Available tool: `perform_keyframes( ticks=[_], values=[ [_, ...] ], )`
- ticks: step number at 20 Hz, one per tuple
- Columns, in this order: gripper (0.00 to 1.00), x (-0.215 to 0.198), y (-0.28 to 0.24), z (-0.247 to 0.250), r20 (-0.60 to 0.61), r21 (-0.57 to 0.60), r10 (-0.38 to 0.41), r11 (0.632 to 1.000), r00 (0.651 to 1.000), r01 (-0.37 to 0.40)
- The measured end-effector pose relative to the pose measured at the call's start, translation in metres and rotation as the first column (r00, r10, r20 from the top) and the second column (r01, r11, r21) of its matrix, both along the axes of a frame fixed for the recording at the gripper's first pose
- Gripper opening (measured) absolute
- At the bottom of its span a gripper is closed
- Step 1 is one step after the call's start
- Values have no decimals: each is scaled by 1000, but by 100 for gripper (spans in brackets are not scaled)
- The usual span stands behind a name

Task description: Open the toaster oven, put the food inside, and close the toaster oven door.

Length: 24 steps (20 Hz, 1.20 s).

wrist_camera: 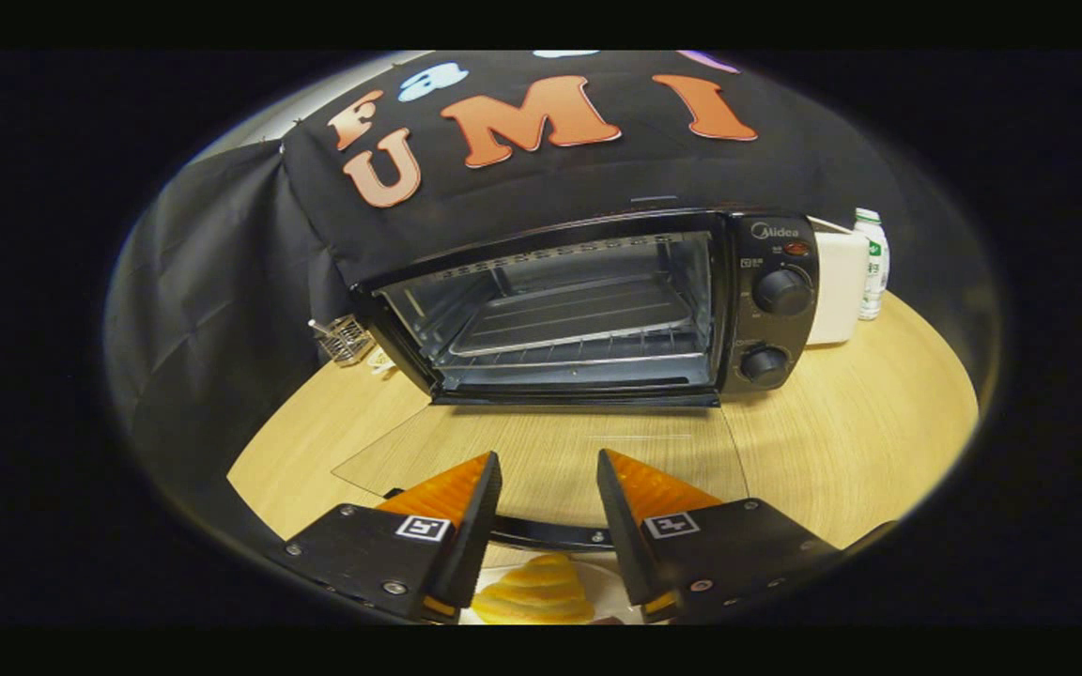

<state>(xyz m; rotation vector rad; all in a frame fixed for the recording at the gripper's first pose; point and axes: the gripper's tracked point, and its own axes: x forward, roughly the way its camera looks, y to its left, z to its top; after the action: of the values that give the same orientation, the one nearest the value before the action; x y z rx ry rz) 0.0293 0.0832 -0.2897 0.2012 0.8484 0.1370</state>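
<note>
A black toaster oven (766, 282) stands on the wooden table beyond my fingers, with its cavity open and a wire rack and metal tray (574, 324) inside. Its glass door (541, 460) lies folded down flat toward me, and the door's dark handle (550, 535) runs just under my fingertips. My gripper (548, 469) hovers over the door, open, nothing between the orange fingers (452, 493). A yellow swirled piece of food (536, 591) sits on a white plate below and behind the fingers, near the gripper body.
The round wooden table (860, 422) has free surface to the right of the oven. A white box (837, 286) and a small bottle (872, 263) stand right of the oven. A wire basket (344, 340) sits at the oven's left, against the black cloth.
</note>
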Motion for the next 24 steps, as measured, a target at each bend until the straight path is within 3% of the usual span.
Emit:
perform_keyframes(
  ticks=[11, 24],
  values=[
    [61, -16, 2, -25, -116, -31, 18, 999, 993, -22],
    [61, -14, 4, -28, -58, -103, 56, 993, 997, -61]
  ],
)
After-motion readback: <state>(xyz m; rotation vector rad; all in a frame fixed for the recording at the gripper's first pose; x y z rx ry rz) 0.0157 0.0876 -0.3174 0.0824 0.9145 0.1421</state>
